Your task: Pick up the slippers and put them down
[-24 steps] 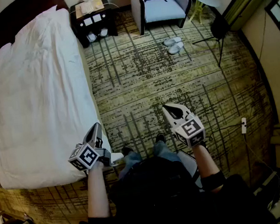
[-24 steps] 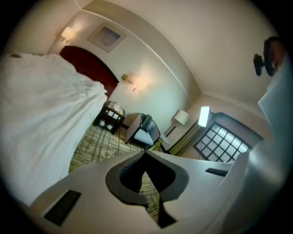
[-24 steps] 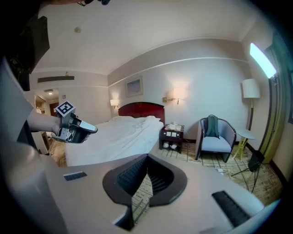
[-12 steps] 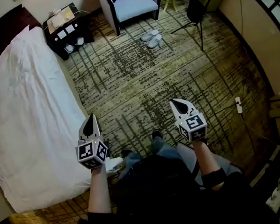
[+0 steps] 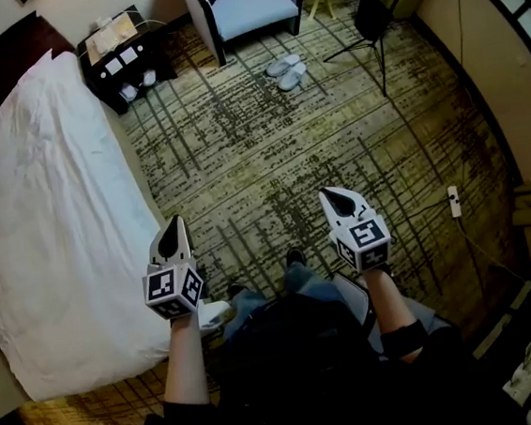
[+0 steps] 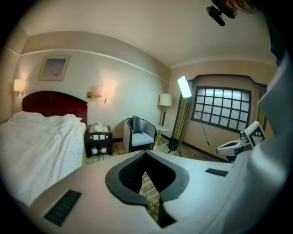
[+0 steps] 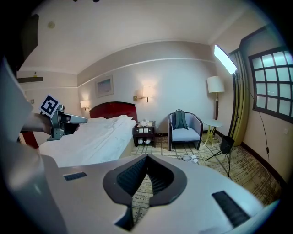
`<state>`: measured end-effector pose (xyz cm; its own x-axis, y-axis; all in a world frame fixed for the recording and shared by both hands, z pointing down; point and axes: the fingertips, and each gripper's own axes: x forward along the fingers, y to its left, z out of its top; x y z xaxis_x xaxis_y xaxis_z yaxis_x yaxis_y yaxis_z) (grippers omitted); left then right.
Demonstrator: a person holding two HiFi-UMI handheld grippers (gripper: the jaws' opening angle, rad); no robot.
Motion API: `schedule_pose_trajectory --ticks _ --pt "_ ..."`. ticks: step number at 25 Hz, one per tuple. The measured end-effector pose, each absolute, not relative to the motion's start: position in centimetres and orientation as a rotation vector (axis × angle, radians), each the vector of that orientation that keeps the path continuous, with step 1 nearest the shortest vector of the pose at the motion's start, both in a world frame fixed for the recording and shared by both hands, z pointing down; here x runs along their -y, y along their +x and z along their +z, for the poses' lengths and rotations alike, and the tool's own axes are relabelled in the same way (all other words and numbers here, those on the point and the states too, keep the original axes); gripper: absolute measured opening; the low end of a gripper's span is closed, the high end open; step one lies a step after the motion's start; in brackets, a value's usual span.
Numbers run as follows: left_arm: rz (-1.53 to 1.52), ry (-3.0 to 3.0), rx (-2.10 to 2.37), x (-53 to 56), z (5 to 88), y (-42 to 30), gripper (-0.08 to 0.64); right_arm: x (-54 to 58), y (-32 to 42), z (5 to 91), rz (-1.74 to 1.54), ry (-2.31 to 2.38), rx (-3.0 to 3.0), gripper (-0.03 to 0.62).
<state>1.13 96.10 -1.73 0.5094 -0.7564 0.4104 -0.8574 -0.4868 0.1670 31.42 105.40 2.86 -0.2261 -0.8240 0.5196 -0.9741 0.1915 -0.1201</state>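
A pair of white slippers [image 5: 287, 72] lies on the patterned carpet far ahead, in front of the armchair [image 5: 246, 9]; the right gripper view shows the slippers [image 7: 189, 158] small beside the chair. My left gripper [image 5: 171, 233] hangs by the bed's edge, shut and empty. My right gripper [image 5: 334, 198] is over the carpet, shut with nothing in it. Both point forward and slightly down, far from the slippers. In the left gripper view the jaw tips [image 6: 145, 179] meet; in the right gripper view the jaw tips [image 7: 143, 178] meet too.
A white bed [image 5: 39, 212] fills the left side. A dark nightstand [image 5: 126, 56] stands at its head with another pair of slippers on its lower shelf. A light stand's tripod [image 5: 369, 26] and a small round table are at the far right. A power strip [image 5: 454, 200] lies on the carpet at right.
The head view has swung since a second ago, so the bed, chair and slippers have shifted left and up. In the last half second almost nothing moved; both grippers stay shut.
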Motion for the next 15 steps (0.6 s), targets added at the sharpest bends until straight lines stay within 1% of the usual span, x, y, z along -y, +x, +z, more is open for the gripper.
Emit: schedule_pose_trajectory --ticks 9,15 --pt "0.368 2.354 1.444 -95.2 -3.1 4.4 0.003 -101.6 34.6 2.6 0.564 1.556 2.252 0.002" --pt "0.381 2.342 1.491 -92.6 -4.5 3.8 0.003 -97.4 34.2 2.4 0.57 1.532 2.307 0.002"
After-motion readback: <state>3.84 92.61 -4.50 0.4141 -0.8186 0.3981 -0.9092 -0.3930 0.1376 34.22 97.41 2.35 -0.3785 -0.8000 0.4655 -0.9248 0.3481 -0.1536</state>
